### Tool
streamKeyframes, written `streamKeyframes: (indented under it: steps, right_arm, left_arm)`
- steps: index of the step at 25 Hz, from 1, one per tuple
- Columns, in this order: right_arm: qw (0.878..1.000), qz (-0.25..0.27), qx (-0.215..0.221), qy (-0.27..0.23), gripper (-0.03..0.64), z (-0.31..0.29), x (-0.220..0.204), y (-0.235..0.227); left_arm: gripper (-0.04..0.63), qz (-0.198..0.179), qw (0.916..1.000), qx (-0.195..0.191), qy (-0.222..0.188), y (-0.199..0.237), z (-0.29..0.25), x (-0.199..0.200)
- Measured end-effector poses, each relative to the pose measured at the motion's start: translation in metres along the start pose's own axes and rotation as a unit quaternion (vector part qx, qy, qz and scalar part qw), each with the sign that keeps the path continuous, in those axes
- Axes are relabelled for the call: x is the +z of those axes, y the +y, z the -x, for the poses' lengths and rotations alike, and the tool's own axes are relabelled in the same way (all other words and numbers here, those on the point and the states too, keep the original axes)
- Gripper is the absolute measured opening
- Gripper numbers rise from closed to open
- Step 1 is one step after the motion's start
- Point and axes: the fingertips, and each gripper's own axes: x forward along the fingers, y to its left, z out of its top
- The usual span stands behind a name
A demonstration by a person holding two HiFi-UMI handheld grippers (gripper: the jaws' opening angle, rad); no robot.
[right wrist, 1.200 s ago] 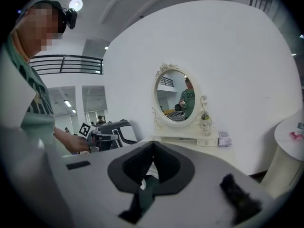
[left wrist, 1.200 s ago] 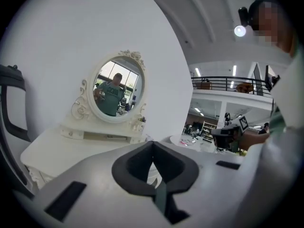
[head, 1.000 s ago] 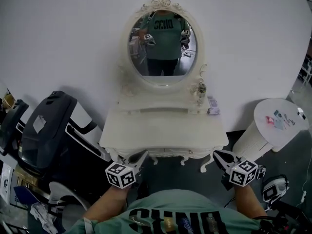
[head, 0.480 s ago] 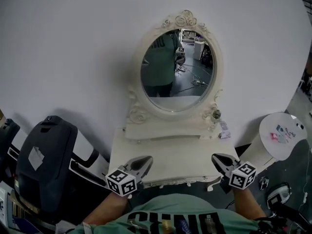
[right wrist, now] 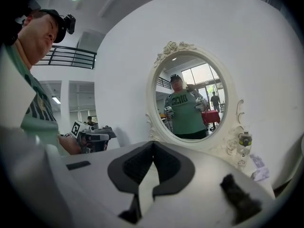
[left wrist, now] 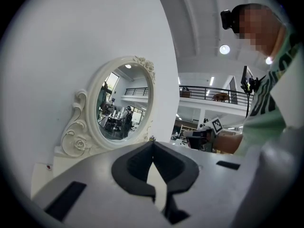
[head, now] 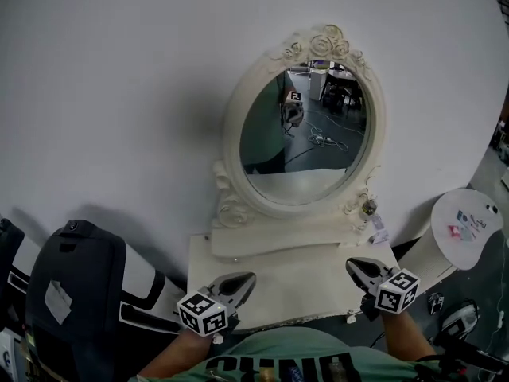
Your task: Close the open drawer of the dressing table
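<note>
Jaws of left tool (head: 248, 278) and right tool (head: 351, 264) sit closed, empty, above dressing table (head: 302, 281).

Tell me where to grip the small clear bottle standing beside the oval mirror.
Take the small clear bottle across its upright body, just below the cap, probably coming in from the front: the white carved mirror frame stands close behind it, so the front side looks freest.

This is a large indoor hall, set up like a studio. A railed balcony (left wrist: 209, 91) and ceiling lamps (left wrist: 224, 49) show beyond a white partition wall (head: 119, 94).
</note>
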Motion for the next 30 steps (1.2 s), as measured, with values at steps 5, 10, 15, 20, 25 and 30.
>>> streamKeyframes:
  steps: [5, 10, 15, 20, 25, 30]
  right_arm:
    - [1.0, 0.0, 0.025, -0.001, 0.011, -0.018, 0.007, -0.036]
    - [0.997, 0.01, 0.07, 0.017, 0.011, -0.026, 0.009, -0.096]
    - [0.996, 0.02, 0.089, 0.018, 0.011, -0.029, 0.022, -0.151]
    - [0.994, 0.023, 0.103, 0.009, 0.011, -0.043, 0.029, -0.162]
    - [0.994, 0.022, 0.103, 0.009, 0.011, -0.051, 0.027, -0.161]
    - [0.995, 0.023, 0.095, 0.011, 0.011, -0.056, 0.028, -0.163]
  left_arm:
    - [0.009, -0.004, 0.9998, 0.02, -0.002, 0.011, -0.027, 0.001]
    - [0.009, -0.003, 0.9972, 0.071, -0.022, 0.014, -0.078, 0.008]
    - [0.009, 0.006, 0.9936, 0.104, -0.044, -0.003, -0.123, 0.015]
    - [0.009, 0.001, 0.9919, 0.121, -0.038, -0.002, -0.128, 0.018]
    - [0.009, 0.004, 0.9914, 0.126, -0.033, 0.007, -0.123, 0.017]
    - [0.009, 0.005, 0.9922, 0.12, -0.032, 0.012, -0.126, 0.02]
